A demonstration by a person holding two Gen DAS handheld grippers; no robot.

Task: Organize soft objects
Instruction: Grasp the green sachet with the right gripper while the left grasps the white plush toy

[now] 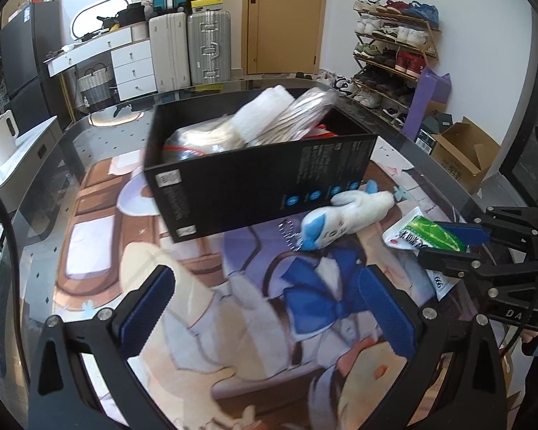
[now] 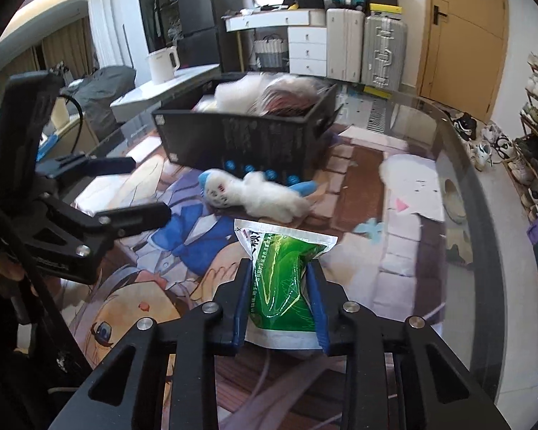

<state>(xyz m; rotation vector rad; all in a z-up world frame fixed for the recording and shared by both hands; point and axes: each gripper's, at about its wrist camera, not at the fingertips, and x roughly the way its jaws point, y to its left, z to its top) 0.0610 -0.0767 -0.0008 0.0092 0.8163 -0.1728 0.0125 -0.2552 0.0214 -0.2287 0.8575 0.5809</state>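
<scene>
While the right gripper [image 2: 279,299] pinches a green pouch [image 2: 281,283] above the printed mat [image 2: 394,251] and the left gripper [image 1: 265,308] hangs empty and spread, the slick pack could slip before reaching the heaped black box [image 2: 247,139].

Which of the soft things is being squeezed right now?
The green-and-white plastic pouch, clamped in the right gripper; the white-and-blue plush toy lies untouched.

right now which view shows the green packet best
The right wrist view: the green packet fills the centre, pinched by the right gripper. The left wrist view shows only its end at the right edge, partly hidden.
</scene>
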